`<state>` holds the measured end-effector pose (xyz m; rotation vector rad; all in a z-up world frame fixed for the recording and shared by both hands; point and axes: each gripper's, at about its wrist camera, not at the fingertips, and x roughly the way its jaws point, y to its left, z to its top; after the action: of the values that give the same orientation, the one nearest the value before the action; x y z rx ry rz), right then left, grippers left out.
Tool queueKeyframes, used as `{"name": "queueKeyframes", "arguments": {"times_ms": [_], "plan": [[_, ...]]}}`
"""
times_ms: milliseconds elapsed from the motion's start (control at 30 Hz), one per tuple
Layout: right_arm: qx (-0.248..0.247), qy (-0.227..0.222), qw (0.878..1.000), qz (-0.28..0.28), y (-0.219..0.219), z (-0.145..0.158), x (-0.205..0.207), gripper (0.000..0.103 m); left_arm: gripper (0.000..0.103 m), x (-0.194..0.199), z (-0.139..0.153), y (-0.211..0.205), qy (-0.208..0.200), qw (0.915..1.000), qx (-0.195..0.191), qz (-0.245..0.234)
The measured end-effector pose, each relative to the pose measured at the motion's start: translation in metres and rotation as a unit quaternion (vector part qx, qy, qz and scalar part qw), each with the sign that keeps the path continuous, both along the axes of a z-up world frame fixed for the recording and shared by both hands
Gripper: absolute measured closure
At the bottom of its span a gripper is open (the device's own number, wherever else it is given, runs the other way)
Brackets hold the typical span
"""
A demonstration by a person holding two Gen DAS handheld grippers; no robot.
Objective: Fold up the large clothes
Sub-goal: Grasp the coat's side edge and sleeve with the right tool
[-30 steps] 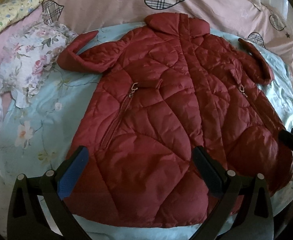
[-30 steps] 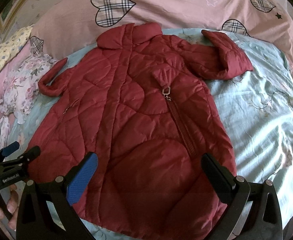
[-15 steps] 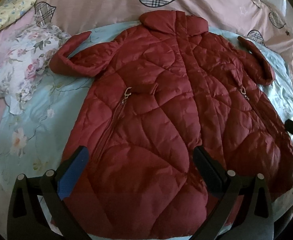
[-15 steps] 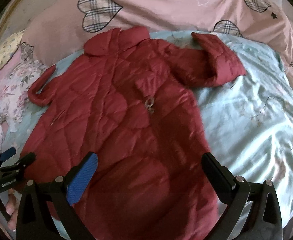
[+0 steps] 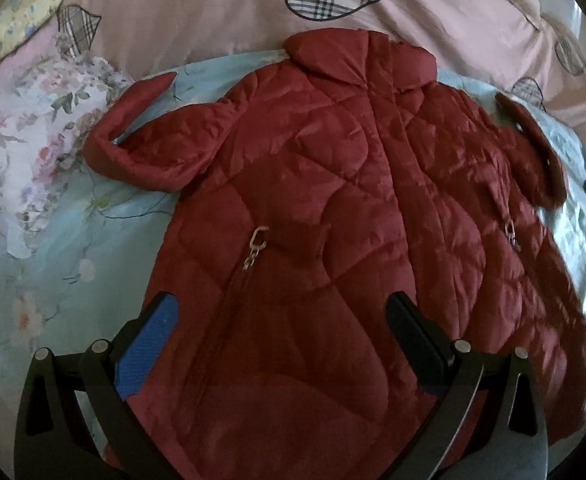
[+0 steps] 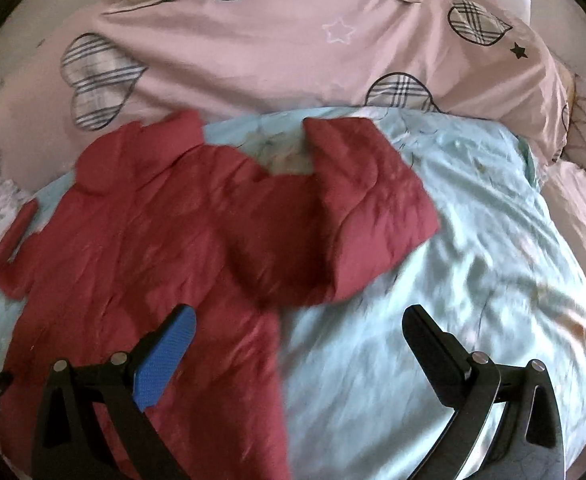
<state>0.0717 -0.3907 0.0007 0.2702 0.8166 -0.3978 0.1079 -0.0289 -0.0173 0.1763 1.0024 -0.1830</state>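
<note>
Red quilted coat (image 5: 333, 208) lies flat on a pale blue sheet (image 6: 453, 280), ahead of and beneath the left gripper (image 5: 281, 344), its fingers wide apart, empty. Right gripper (image 6: 297, 344), fingers likewise spread, straddles the coat's edge below a sleeve (image 6: 369, 200).

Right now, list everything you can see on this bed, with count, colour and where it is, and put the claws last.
quilted coat: one, dark red, spread flat front-up on the light blue sheet, collar toward the pink duvet
zip pulls: two, silver, one on each side of the coat front
light blue sheet: one, pale blue with faint flowers, under the coat
pink duvet: one, pink with plaid hearts, beyond the collar
floral bedding: one piece, white with pink flowers, left of the coat
left claw: open, over the coat's lower front
right claw: open, over the coat's right edge and the sheet
</note>
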Motion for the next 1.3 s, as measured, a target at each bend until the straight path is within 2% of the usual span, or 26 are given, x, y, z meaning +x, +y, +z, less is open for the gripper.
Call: {"name": "queueKeyframes", "arguments": {"times_ms": [100, 233, 500, 633, 667, 700, 733, 767, 833, 1033, 1167, 1300], "plan": [[0.004, 0.010, 1.000, -0.010, -0.027, -0.010, 0.031, 0.001, 0.000, 0.012, 0.000, 0.001, 0.003, 0.9999, -0.014, 0.007], [-0.030, 0.019, 0.999, -0.021, -0.048, -0.014, 0.067, 0.001, 0.000, 0.022, -0.001, -0.003, -0.002, 0.9999, -0.011, 0.010], [-0.016, 0.065, 0.996, -0.060, -0.098, -0.054, 0.132, 0.010, 0.000, 0.033, -0.010, -0.010, 0.006, 0.9997, -0.024, 0.002], [-0.014, 0.075, 0.994, -0.074, -0.114, -0.067, 0.140, 0.029, 0.000, 0.039, -0.016, -0.013, 0.012, 0.9997, -0.021, 0.002], [-0.007, 0.070, 0.995, -0.074, -0.117, -0.068, 0.140, 0.041, 0.000, 0.041, -0.017, -0.012, 0.012, 0.9997, -0.020, 0.003], [-0.002, 0.064, 0.995, -0.074, -0.118, -0.067, 0.138, 0.049, 0.000, 0.041, -0.017, -0.012, 0.011, 0.9997, -0.020, 0.004], [0.004, 0.059, 0.996, -0.071, -0.118, -0.065, 0.138, 0.065, 0.000, 0.042, -0.018, -0.011, 0.010, 0.9998, -0.019, 0.004], [0.008, 0.052, 0.996, -0.069, -0.117, -0.062, 0.136, 0.079, 0.000, 0.043, -0.018, -0.011, 0.009, 0.9998, -0.018, 0.005], [0.000, 0.046, 0.997, -0.062, -0.109, -0.055, 0.134, 0.090, 0.000, 0.045, -0.019, -0.010, 0.009, 0.9998, -0.017, 0.007], [-0.009, 0.004, 1.000, -0.015, -0.069, -0.026, 0.117, 0.092, 0.000, 0.044, -0.019, -0.005, 0.013, 0.9993, -0.033, 0.009], [0.004, -0.033, 0.999, 0.040, -0.027, -0.005, 0.103, 0.092, 0.000, 0.043, -0.017, 0.001, 0.019, 0.9984, -0.052, 0.009], [0.022, -0.060, 0.992, 0.112, 0.027, 0.006, 0.091, 0.092, 0.000, 0.044, -0.018, 0.008, 0.043, 0.9952, -0.088, 0.005]]}}
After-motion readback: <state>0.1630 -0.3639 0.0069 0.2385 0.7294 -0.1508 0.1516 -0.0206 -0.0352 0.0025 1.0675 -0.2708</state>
